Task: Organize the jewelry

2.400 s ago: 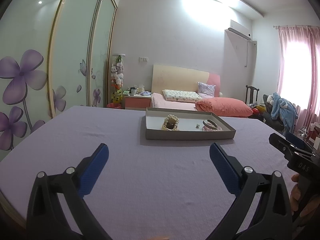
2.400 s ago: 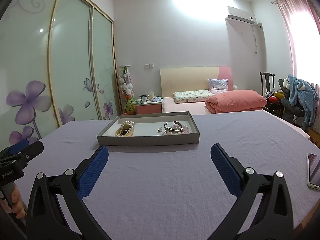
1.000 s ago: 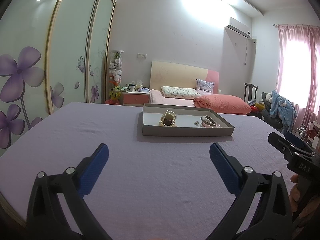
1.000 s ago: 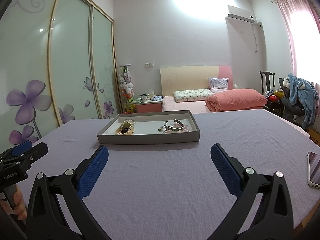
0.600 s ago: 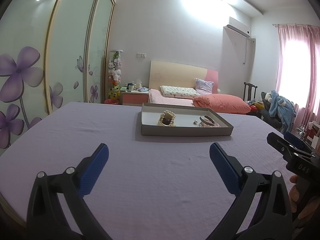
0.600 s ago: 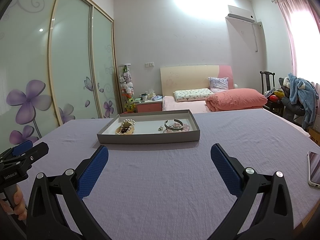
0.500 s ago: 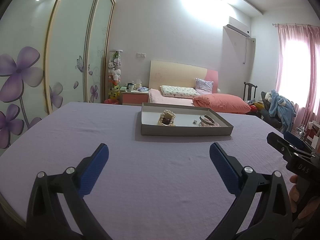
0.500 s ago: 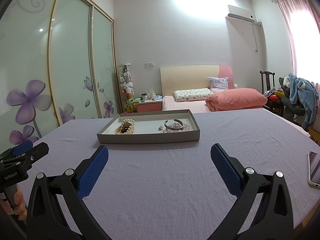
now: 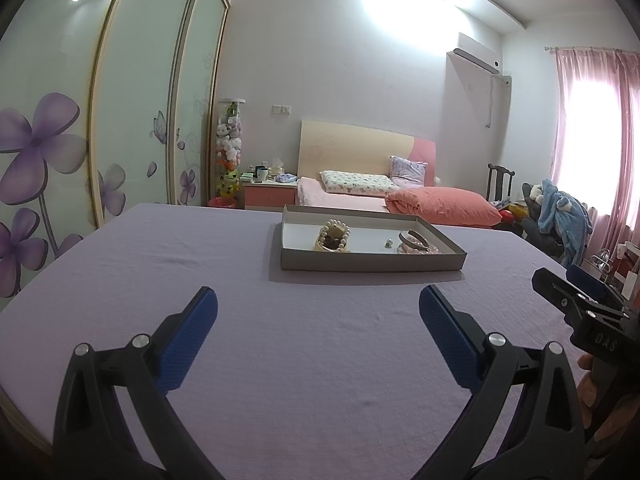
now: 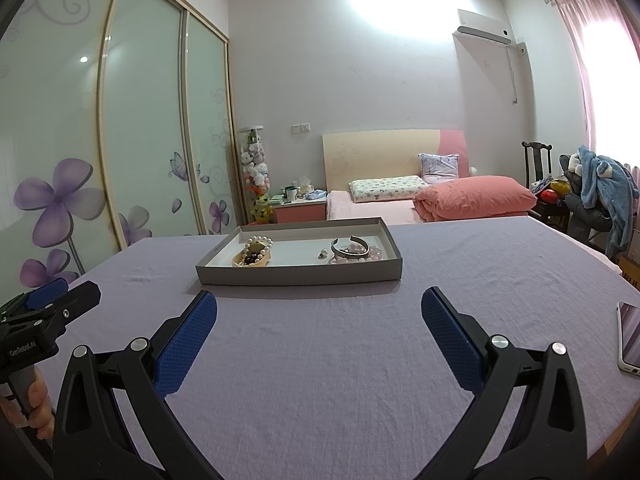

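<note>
A shallow grey tray (image 9: 372, 266) (image 10: 300, 276) lies on the purple tablecloth ahead of both grippers. On its left side rests a pearl bracelet (image 9: 334, 236) (image 10: 256, 250) over a tan piece. On its right side lie a dark open bangle (image 9: 412, 237) (image 10: 350, 249) on pink beads, and a small ring (image 9: 387, 243) (image 10: 322, 255). My left gripper (image 9: 318, 314) is open and holds nothing, well short of the tray. My right gripper (image 10: 319, 312) is open too, nothing between its blue pads, just in front of the tray's near wall.
A phone (image 10: 630, 338) lies at the table's right edge. Behind the table stand a bed with a pink duvet (image 10: 474, 196), a nightstand (image 10: 300, 210), a sliding wardrobe (image 10: 120, 140), and a chair draped with a blue garment (image 10: 604, 188). A hand (image 10: 36, 404) holds the left gripper's handle.
Both views have tilted down and drawn slightly nearer the tray. Both grippers stay open, and the jewelry in the tray has not moved.
</note>
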`<state>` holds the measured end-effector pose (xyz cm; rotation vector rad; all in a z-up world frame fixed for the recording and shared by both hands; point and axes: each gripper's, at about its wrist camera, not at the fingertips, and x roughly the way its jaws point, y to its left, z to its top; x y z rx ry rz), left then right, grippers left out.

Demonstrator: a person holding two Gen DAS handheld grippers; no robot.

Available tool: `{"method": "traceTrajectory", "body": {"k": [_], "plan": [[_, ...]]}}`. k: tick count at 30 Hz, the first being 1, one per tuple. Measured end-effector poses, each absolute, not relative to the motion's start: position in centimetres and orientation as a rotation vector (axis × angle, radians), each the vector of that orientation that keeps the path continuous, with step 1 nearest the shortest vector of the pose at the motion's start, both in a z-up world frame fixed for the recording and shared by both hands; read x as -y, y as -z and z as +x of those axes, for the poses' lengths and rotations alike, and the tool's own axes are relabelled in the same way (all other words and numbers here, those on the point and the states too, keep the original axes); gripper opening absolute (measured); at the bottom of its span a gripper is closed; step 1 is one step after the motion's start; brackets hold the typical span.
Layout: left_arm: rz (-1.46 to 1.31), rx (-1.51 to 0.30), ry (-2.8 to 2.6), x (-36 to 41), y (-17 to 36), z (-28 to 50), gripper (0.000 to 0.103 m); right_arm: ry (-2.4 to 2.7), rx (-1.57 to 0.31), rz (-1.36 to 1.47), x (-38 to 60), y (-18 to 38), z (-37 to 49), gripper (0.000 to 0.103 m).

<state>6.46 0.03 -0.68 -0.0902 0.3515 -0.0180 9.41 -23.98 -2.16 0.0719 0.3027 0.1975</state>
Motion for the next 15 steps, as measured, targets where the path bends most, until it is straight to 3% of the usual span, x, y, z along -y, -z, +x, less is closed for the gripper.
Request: {"method": "traceTrajectory", "body": {"k": [15], "plan": [[-0.098,-0.357,0.022,0.25,0.79,5.94,0.099,-0.198,-0.305,0.07,23.86,2.21,9.36,0.101]]}}
